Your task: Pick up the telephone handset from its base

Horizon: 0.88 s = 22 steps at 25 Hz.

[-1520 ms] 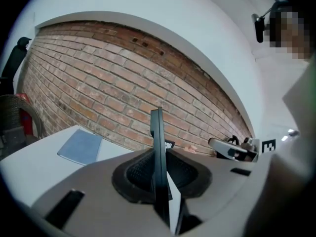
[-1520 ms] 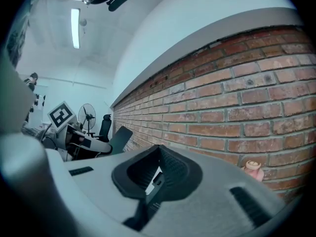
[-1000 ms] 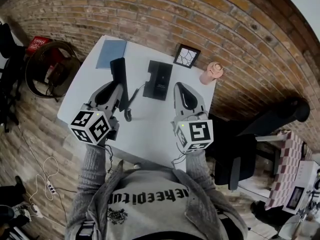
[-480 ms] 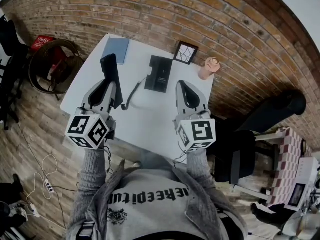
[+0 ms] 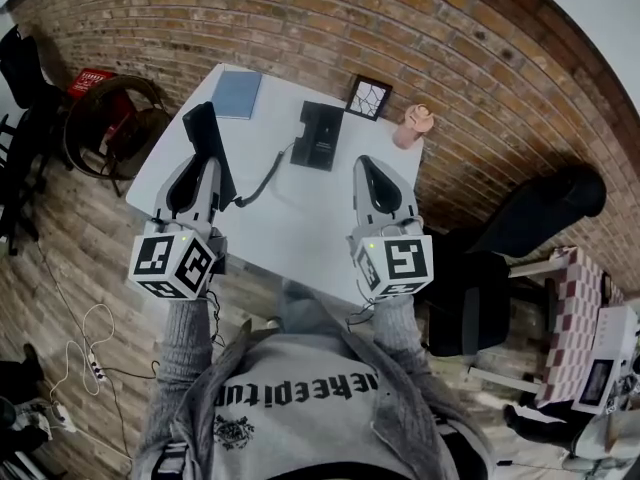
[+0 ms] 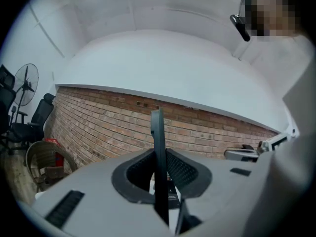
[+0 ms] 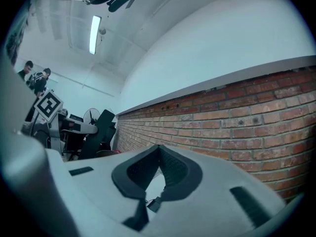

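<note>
- Tabletop (image 5: 290, 243): the telephone base (image 5: 320, 136) lies flat on it. Take the base as the reference for every move.
- Left claw (image 5: 204, 165): it stands to the left of the base and pinches the handset (image 5: 203, 128) edge-on. Apply even pressure, because the thin slab probably pivots easily in the grip.
- Right claw (image 5: 368, 166): it is pressed together and empty, on the person's side of the base and slightly to its right. Hold it clear of the cord.
- Handset: it is off the base, to its left, upright and raised above the tabletop. The lift appears essentially complete, so move the handset away from the base smoothly.
- Cord (image 5: 268, 173): it runs slack from the base's left side toward the handset. Stop before it draws taut, or it may drag the base.
- Views:
  - Only the head view shows the base, the cord and the gap between handset and base.
  - Only the left gripper view shows the handset seated vertically between the pads.
  - Only the right gripper view shows the tips meeting on nothing.
</note>
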Tool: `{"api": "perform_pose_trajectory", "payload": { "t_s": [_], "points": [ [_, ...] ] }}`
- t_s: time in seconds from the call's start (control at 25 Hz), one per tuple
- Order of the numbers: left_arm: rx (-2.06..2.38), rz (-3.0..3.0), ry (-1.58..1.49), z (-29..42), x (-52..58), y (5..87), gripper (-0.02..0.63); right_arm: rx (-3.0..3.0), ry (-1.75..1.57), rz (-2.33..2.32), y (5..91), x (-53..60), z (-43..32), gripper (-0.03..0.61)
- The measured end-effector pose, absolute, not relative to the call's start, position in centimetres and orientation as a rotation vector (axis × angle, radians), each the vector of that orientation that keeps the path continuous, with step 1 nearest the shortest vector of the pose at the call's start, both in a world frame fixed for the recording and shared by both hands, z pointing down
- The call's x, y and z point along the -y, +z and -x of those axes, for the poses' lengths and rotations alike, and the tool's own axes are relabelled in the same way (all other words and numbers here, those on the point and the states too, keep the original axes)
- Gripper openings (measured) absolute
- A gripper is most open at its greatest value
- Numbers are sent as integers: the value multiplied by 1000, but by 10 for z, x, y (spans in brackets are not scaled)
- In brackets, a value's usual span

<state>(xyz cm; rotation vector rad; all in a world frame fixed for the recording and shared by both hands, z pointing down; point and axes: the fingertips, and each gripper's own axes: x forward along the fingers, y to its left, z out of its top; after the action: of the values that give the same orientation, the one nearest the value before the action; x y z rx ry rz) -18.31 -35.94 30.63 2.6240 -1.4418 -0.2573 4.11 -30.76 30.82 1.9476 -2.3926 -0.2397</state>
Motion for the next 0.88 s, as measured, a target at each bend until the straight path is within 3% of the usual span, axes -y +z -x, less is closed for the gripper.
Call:
{"api": "perform_pose_trajectory", "payload": {
  "t_s": [0.88],
  "points": [
    [1527, -2677, -359, 199, 291, 288, 69, 2390, -282, -1979, 296, 241, -29, 3]
  ]
}}
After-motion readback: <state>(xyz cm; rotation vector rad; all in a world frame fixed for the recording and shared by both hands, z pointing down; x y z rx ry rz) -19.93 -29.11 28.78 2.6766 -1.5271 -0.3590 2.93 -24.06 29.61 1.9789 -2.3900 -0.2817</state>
